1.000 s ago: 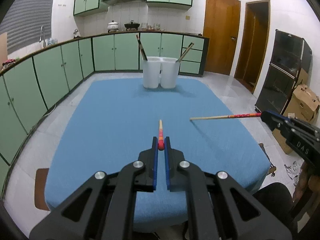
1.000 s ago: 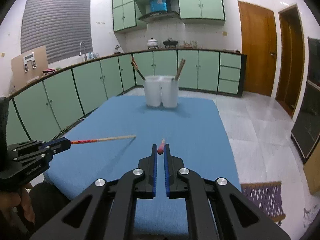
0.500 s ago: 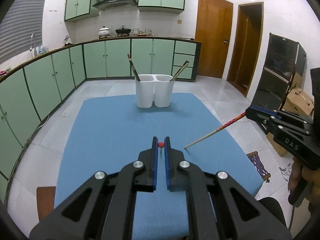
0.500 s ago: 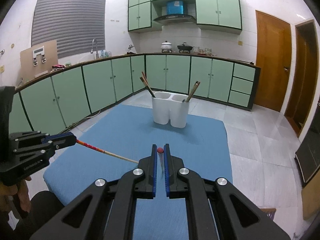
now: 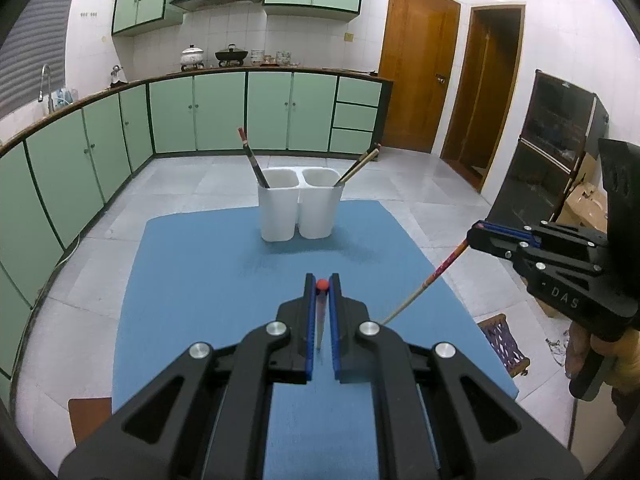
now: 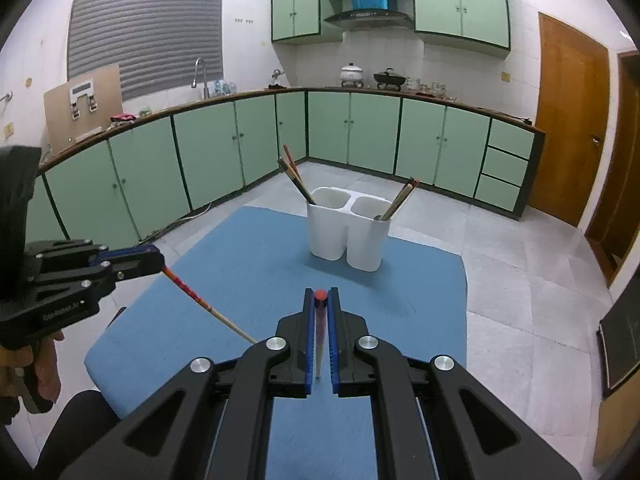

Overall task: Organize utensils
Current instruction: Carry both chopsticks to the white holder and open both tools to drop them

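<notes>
My left gripper (image 5: 322,278) is shut on a red-topped chopstick (image 5: 320,320), which hangs tip down between the jaws above the blue table (image 5: 192,280). My right gripper (image 6: 321,294) is shut on a matching chopstick (image 6: 319,340), also hanging tip down. Each gripper shows in the other's view, the right gripper (image 5: 478,229) with its chopstick (image 5: 424,288) slanting down, the left gripper (image 6: 158,258) likewise. Ahead at the table's far end stands a white two-compartment holder (image 5: 300,208) (image 6: 348,236), with dark chopsticks (image 5: 252,156) in its left cup and brown chopsticks (image 5: 360,166) in its right.
Green cabinets (image 6: 208,160) run along the left and back walls. A black cabinet (image 5: 560,152) and cardboard box (image 5: 588,200) stand right of the table. A patterned basket (image 5: 504,340) lies on the floor by the table's right edge. A brown stool (image 5: 88,416) sits near left.
Both grippers have risen and drawn nearer the holder. Each chopstick has swung from pointing outward, nearly level, to hanging tip down, the red end staying in the jaws.
</notes>
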Available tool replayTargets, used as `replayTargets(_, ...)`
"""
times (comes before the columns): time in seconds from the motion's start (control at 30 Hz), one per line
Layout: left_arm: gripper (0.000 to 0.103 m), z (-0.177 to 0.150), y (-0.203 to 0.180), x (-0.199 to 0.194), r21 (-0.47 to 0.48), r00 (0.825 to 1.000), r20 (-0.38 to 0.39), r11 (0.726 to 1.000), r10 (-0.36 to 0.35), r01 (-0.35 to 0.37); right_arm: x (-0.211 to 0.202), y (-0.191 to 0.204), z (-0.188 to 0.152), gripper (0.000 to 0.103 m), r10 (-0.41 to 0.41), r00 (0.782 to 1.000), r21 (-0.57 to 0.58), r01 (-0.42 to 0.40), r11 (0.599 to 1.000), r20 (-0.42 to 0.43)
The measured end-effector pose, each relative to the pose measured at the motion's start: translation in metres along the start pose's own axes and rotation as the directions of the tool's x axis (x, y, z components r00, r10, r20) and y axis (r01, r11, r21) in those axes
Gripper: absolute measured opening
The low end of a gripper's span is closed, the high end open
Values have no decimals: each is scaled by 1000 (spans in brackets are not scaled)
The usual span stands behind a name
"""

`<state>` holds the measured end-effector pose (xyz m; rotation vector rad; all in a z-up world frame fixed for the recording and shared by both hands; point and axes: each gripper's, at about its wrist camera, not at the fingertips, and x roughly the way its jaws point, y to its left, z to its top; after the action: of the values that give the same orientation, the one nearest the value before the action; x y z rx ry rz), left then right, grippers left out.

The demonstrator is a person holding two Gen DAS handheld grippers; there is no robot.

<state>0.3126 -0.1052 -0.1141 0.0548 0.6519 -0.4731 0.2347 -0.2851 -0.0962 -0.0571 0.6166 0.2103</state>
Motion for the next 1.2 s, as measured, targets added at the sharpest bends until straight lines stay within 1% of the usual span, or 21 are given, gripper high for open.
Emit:
replayTargets(0.13, 6, 6, -1, 8, 22, 1000, -4, 1000, 1, 0, 9, -3, 11, 6, 13, 1000, -2, -13, 1000, -21)
replayTargets(0.23, 6, 15, 2, 16, 11, 1000, -17, 1000, -25, 25, 17, -10, 18, 6, 30, 998, 2, -30, 1000, -47)
replayTargets(0.43, 6, 34, 9, 29, 5, 998, -27, 999, -48, 48, 30, -22, 36, 6, 51, 995, 21, -50, 999, -85)
replayTargets(0.53, 6, 41, 12, 31, -2, 998, -28, 998, -60, 60, 28, -22, 42, 6, 45, 995, 7, -45, 999, -87)
replayTargets(0.87, 6, 74, 10, 29, 30, 999, 7, 998, -54, 54, 24, -13, 67, 6, 52, 996, -18, -54, 998, -71)
replayTargets(1.0, 6, 101, 10, 22, 52, 998, 44, 998, -42, 40, 22, -11, 87, 6, 46, 997, -43, -49, 998, -63)
replayTargets(1.2, 6, 152, 15, 18, 55, 994, 100, 998, -39, 34, 19, -21, 142, 6, 34, 999, -38, -35, 999, -18)
